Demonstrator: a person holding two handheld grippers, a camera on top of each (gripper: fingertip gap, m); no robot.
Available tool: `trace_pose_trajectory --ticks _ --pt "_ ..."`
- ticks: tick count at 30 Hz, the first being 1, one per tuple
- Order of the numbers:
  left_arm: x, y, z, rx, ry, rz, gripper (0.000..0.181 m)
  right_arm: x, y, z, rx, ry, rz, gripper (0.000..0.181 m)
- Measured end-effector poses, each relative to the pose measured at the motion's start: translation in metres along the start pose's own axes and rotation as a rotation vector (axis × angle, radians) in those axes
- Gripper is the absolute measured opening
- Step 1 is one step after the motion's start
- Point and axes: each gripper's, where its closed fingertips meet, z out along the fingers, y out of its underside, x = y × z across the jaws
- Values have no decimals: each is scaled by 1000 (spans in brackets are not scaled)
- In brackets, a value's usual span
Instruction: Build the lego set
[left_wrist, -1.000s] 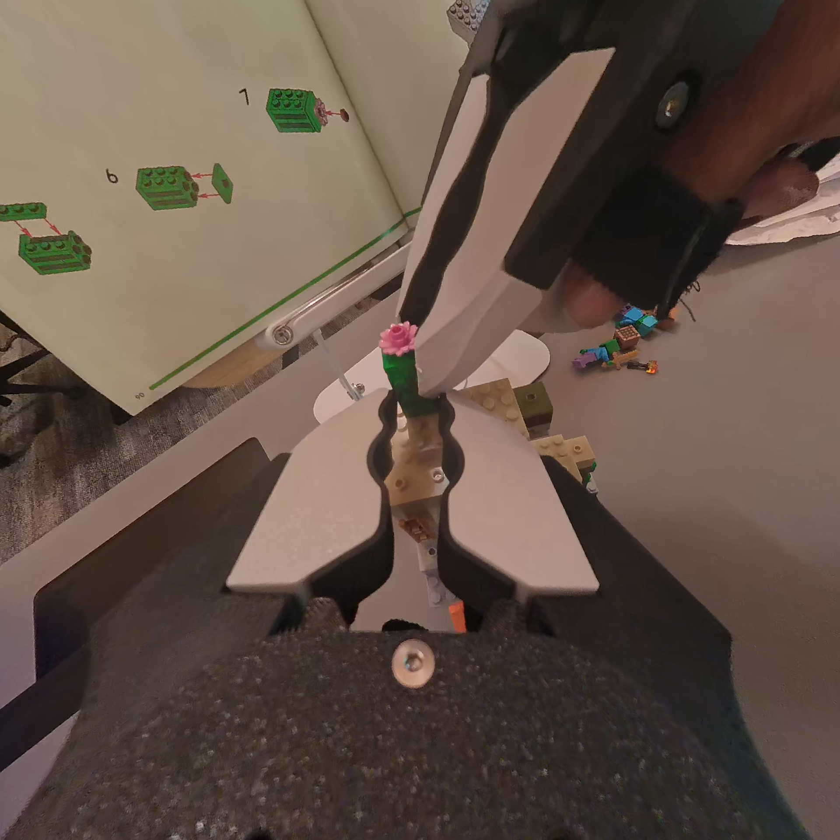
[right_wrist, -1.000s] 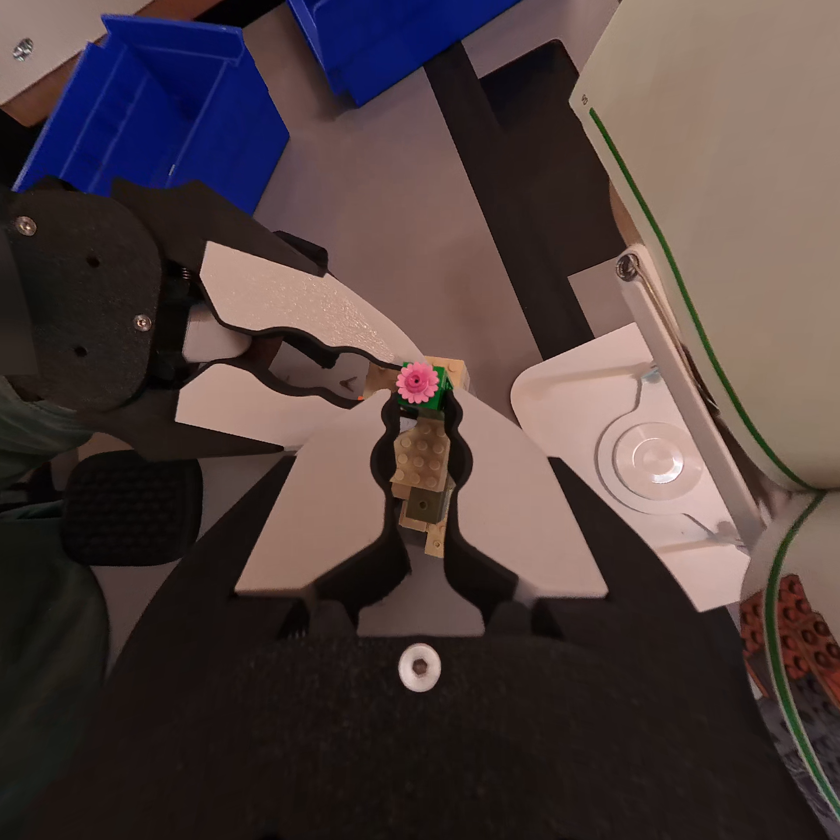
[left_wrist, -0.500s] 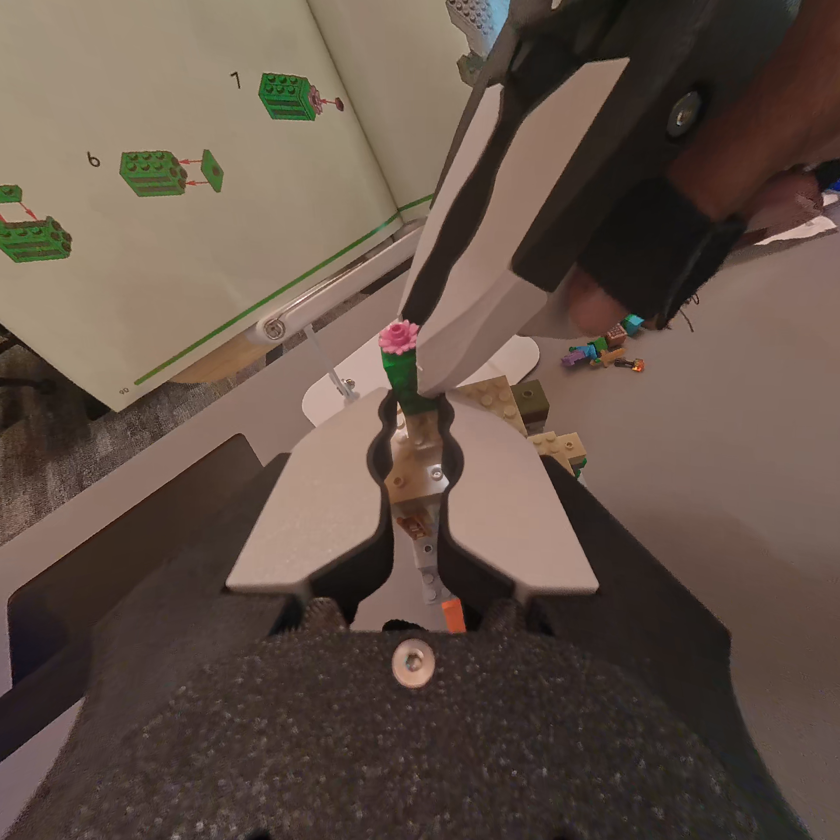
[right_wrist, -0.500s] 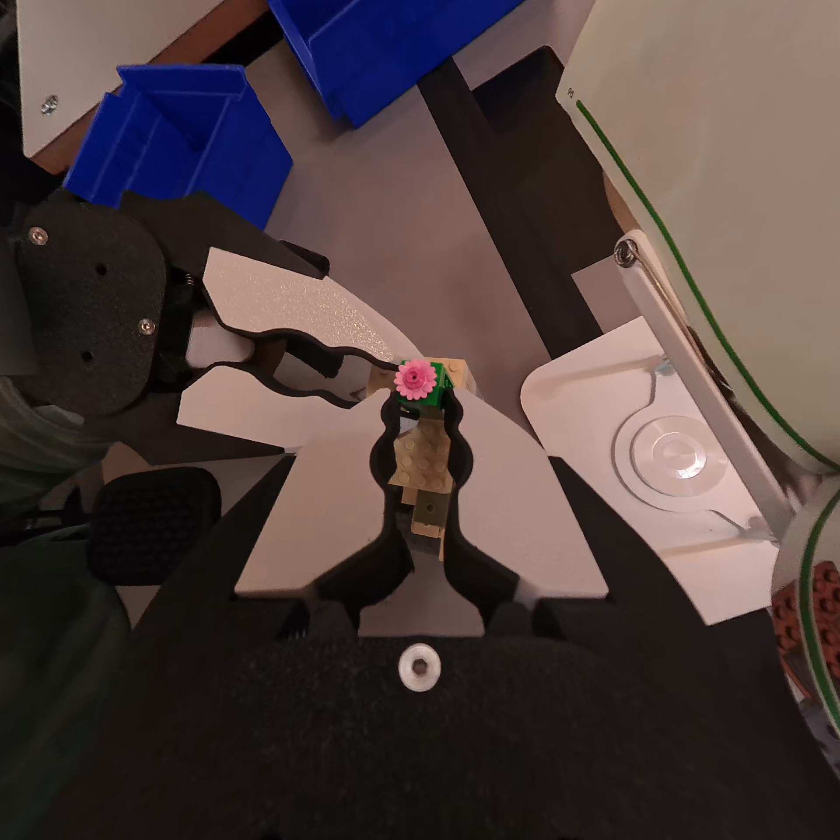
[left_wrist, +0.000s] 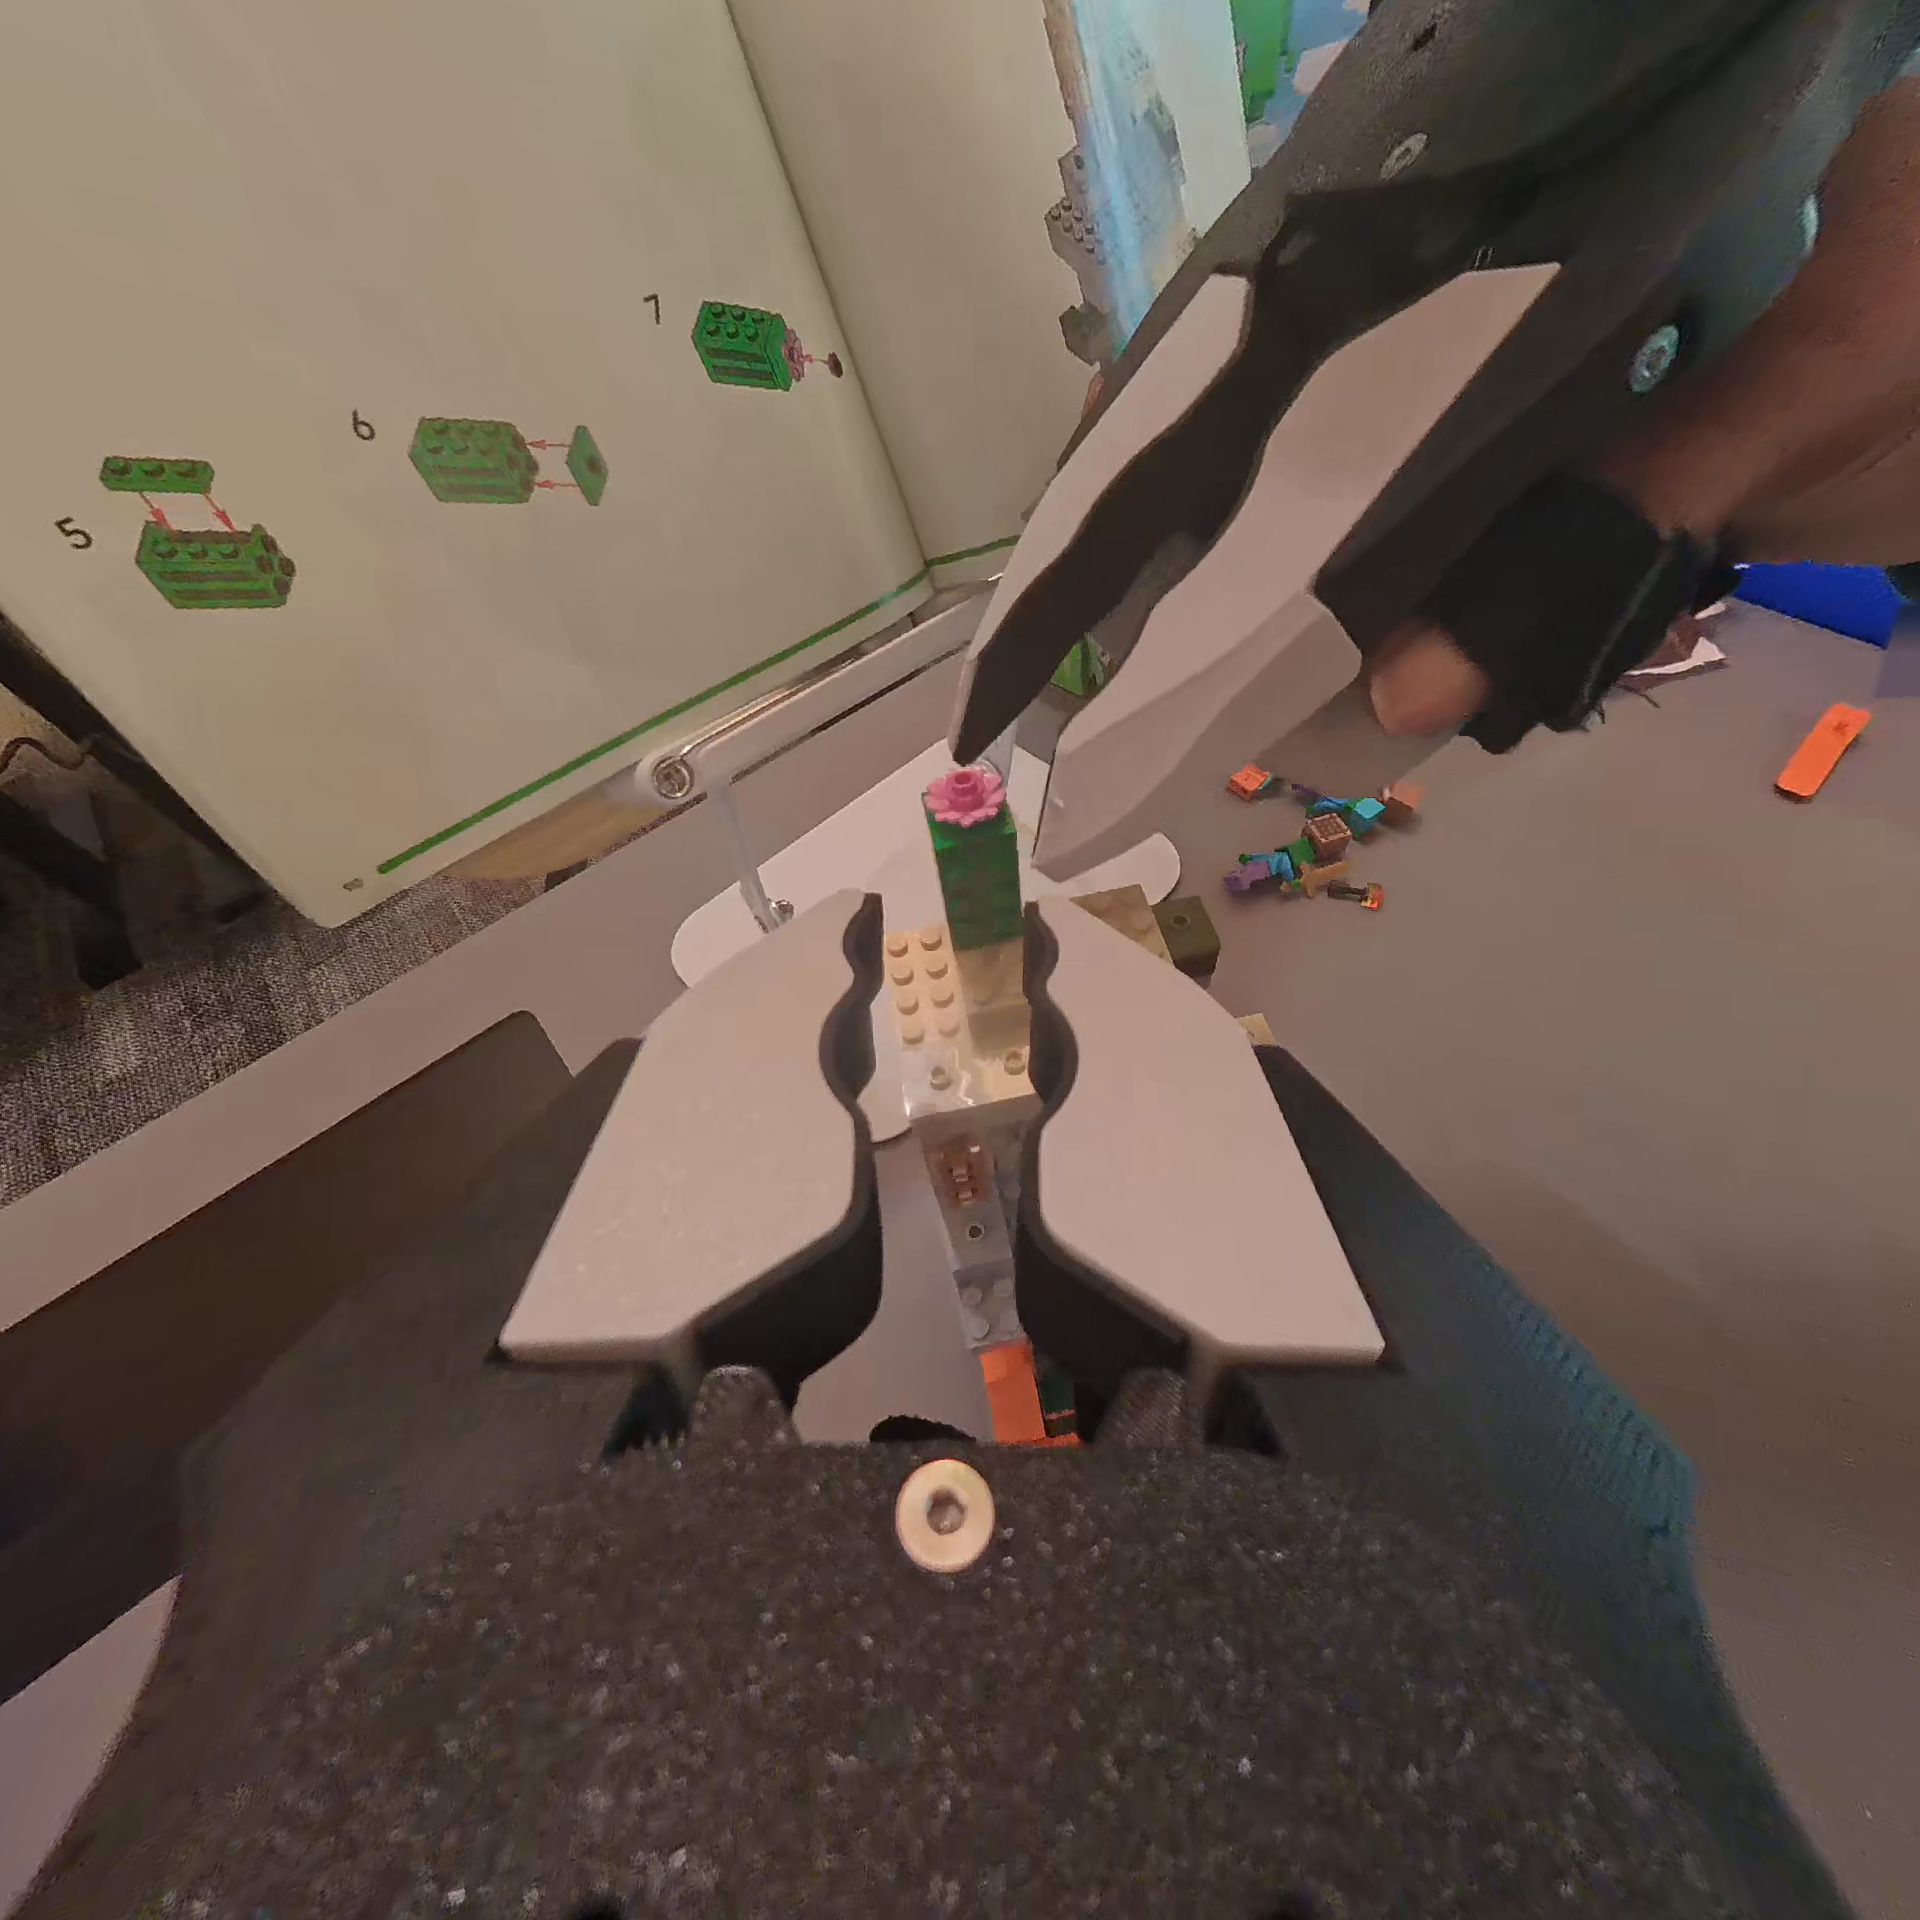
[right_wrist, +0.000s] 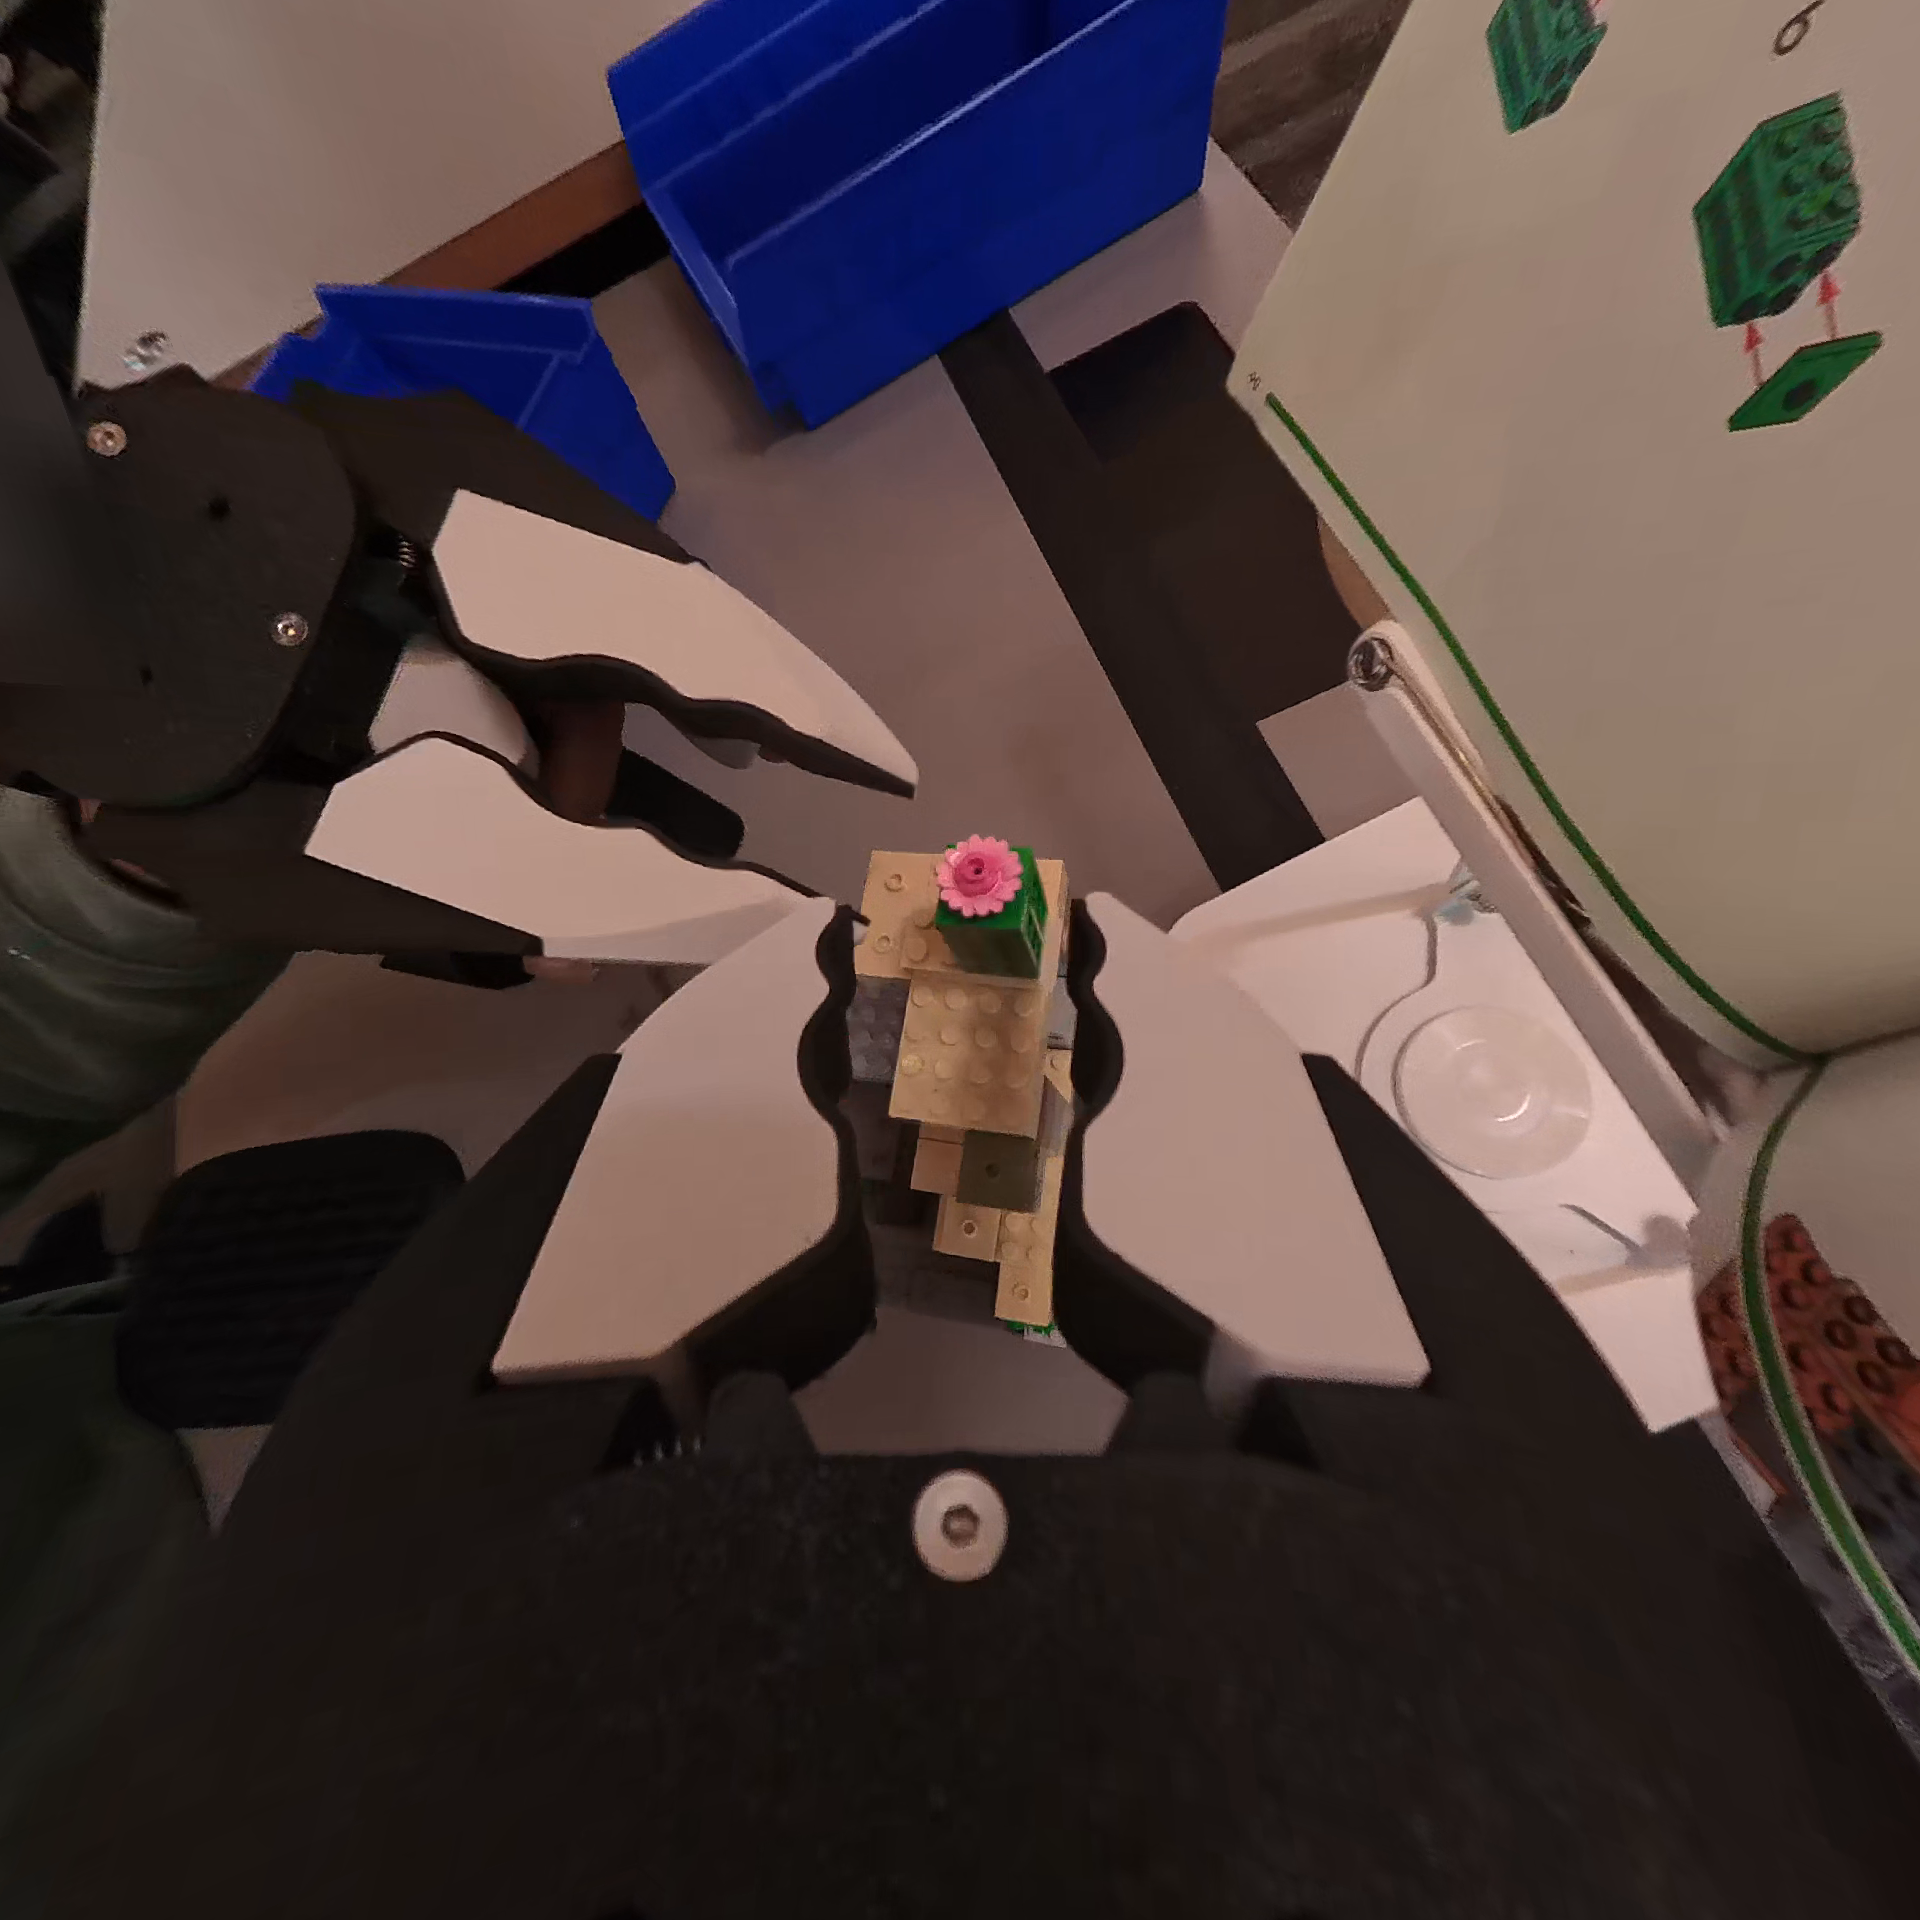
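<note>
A tan and grey lego build (left_wrist: 925, 987) stands on the grey table. A green block (left_wrist: 977, 873) with a pink flower (left_wrist: 964, 798) on top sits on its upper end. My left gripper (left_wrist: 945, 925) is open, its fingers on either side of the build. My right gripper (left_wrist: 1003, 805) comes down from the upper right, open, with its tips just beside the flower. In the right wrist view the right gripper (right_wrist: 956, 914) is open on either side of the green block (right_wrist: 997, 935) and the build (right_wrist: 966, 1060), and the left gripper (right_wrist: 878, 847) is open at the build's left edge.
An open instruction booklet (left_wrist: 468, 416) rests on a white stand (right_wrist: 1455, 1039) right behind the build. Blue bins (right_wrist: 914, 208) stand at the far side. Loose small lego figures (left_wrist: 1309, 852) and an orange tool (left_wrist: 1818, 748) lie on the table to the right. Less than 4 cm separates the two grippers' tips.
Both grippers have opened. The right gripper let go of the green block and lifted slightly. The left gripper's fingers have spread away from the build. The block stays on the build.
</note>
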Motion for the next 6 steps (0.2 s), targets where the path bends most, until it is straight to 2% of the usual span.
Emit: trace_pose_trajectory --ticks 6 --pt "10 10 15 -26 24 11 27 1 4 4 -45 78 -59 25"
